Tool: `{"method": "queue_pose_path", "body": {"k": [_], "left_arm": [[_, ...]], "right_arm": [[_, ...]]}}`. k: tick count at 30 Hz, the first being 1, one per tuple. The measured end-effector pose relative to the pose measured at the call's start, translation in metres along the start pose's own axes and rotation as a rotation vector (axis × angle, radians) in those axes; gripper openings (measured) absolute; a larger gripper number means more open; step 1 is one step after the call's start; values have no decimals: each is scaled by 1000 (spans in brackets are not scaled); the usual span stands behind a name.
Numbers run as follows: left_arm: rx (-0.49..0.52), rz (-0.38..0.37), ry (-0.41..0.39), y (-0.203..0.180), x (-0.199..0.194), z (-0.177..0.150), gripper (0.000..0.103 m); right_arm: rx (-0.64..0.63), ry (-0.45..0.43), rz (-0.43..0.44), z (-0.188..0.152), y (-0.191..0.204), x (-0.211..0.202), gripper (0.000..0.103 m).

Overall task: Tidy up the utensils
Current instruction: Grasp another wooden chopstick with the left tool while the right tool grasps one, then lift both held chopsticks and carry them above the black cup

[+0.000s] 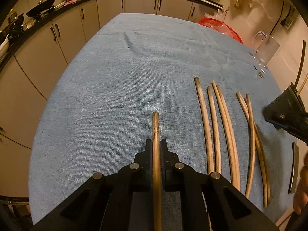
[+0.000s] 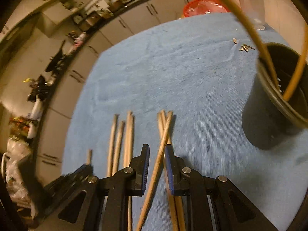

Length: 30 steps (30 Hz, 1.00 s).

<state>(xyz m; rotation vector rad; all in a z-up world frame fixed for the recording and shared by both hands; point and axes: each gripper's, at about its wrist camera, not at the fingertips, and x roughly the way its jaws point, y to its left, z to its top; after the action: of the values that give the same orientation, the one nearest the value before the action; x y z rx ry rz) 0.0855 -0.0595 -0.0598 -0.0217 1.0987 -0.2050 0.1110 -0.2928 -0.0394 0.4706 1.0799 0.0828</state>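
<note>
blue towel-covered table (image 1: 115, 77), a black utensil holder (image 2: 269, 119) near its right edge with two chopsticks standing inside. loose wooden chopsticks (image 1: 215, 127), pale and slender with darkened tips, lie side by side toward the near edge. left gripper (image 1: 156, 144) clenched on one chopstick (image 1: 155, 127); right gripper (image 2: 156, 150) partly parted, a chopstick (image 2: 161, 146) between, grip unclear.

The table is covered by a blue cloth (image 1: 115, 96), a matt, ribbed terry weave. The chopsticks (image 1: 213, 130) look like bare wood or bamboo, dull and slightly darkened at the tips. The holder (image 2: 269, 119) on the right is matt black plastic. At the far right stand a clear, glossy jug (image 1: 267, 48) and a red plastic mesh basket (image 1: 221, 27).
</note>
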Motion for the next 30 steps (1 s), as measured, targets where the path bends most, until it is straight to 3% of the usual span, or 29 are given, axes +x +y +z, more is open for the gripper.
{"method": "queue_pose_path", "body": {"k": [7, 11, 12, 14, 18, 26, 30], "left_arm": [[13, 12, 8, 1, 5, 10, 8], [31, 28, 7, -1, 10, 21, 8], [29, 30, 6, -1, 10, 23, 8], [20, 22, -4, 0, 11, 25, 8], [-12, -42, -24, 5, 3, 27, 8], [-44, -136, -202, 9, -71, 31, 8], [-49, -144, -262, 7, -100, 31, 8]], "right_arm": [[25, 24, -105, 21, 1, 29, 19], [36, 42, -100, 30, 0, 44, 17], [37, 46, -90, 31, 0, 47, 11], [22, 33, -90, 32, 4, 46, 9], [-11, -33, -45, 29, 15, 25, 8], [-99, -217, 81, 11, 42, -44, 7], [-153, -303, 116, -4, 52, -77, 7]]}}
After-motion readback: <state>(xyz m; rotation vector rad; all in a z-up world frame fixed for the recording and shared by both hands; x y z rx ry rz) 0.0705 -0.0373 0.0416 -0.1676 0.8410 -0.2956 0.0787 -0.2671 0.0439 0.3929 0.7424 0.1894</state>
